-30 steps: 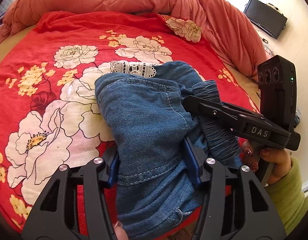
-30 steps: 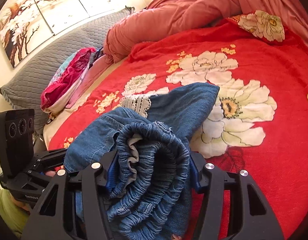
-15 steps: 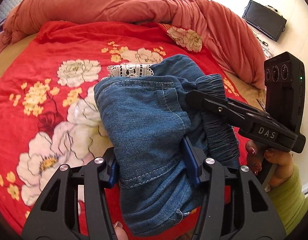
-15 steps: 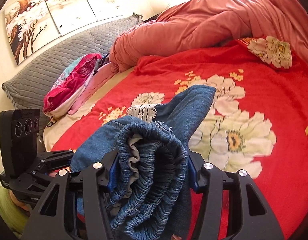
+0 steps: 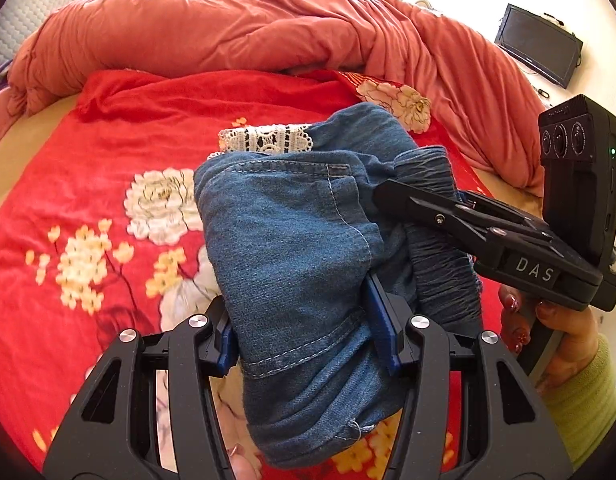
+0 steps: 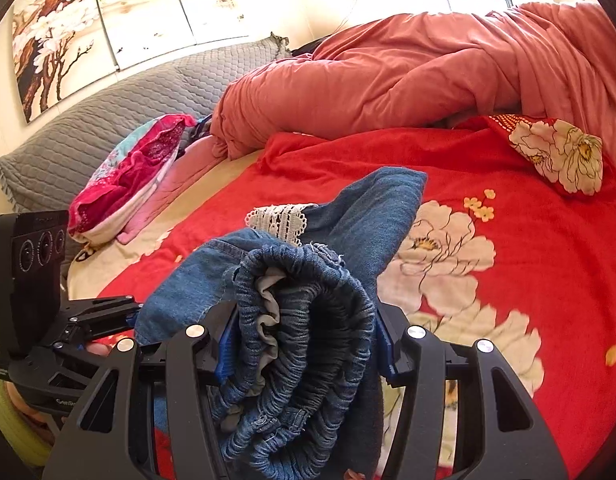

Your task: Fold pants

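Both tongs (image 5: 308, 336) (image 6: 303, 344) around pants (image 5: 291, 248)

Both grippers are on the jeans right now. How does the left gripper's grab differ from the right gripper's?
The left gripper pinches a smooth, flat-seamed fold of the jeans; the right gripper clamps the gathered, ruched waistband, with grey lining showing. The left's bundle is flatter, the right's is a thick roll. In the left wrist view the right gripper reaches in from the side, angled across the denim. Shared: both are shut on the same jeans, over the red floral blanket.
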The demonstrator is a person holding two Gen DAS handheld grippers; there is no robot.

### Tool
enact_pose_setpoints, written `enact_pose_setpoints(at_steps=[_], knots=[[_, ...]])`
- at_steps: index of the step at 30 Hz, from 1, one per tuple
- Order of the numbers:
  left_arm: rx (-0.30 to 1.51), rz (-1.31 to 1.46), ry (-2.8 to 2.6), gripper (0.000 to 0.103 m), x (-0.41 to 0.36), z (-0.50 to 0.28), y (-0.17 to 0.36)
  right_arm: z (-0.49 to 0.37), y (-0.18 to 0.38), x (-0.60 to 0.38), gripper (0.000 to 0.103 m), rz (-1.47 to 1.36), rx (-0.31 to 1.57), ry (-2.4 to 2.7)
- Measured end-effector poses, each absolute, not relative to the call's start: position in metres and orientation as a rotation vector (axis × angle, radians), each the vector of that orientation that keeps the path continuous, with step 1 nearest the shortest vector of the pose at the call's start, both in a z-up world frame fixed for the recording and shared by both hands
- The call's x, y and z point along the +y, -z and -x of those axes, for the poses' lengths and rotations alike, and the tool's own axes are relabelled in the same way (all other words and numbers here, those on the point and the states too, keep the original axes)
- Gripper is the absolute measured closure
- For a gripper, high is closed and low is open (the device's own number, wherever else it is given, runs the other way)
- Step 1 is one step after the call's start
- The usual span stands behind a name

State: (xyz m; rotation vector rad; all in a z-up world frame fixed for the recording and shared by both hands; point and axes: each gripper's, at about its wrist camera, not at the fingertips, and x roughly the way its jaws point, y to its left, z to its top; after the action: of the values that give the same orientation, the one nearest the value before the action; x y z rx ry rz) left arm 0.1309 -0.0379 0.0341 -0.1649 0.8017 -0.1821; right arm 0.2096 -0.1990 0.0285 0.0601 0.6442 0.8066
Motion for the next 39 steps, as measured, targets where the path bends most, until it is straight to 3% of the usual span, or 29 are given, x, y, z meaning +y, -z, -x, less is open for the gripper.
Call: enact_pose_setpoints(at_steps=[23, 39], knots=[[0.841, 0.136, 0.146, 0.058, -0.038, -0.174, -0.007, -0.258, 0.008, -0.190, 0.051, -0.041, 0.760, -0.753], [0.875, 0.150, 0.128, 0.052, -0.038, -0.175, 0.004, -0.266, 0.025, -0.196, 0.030, -0.046, 0.860, -0.661]])
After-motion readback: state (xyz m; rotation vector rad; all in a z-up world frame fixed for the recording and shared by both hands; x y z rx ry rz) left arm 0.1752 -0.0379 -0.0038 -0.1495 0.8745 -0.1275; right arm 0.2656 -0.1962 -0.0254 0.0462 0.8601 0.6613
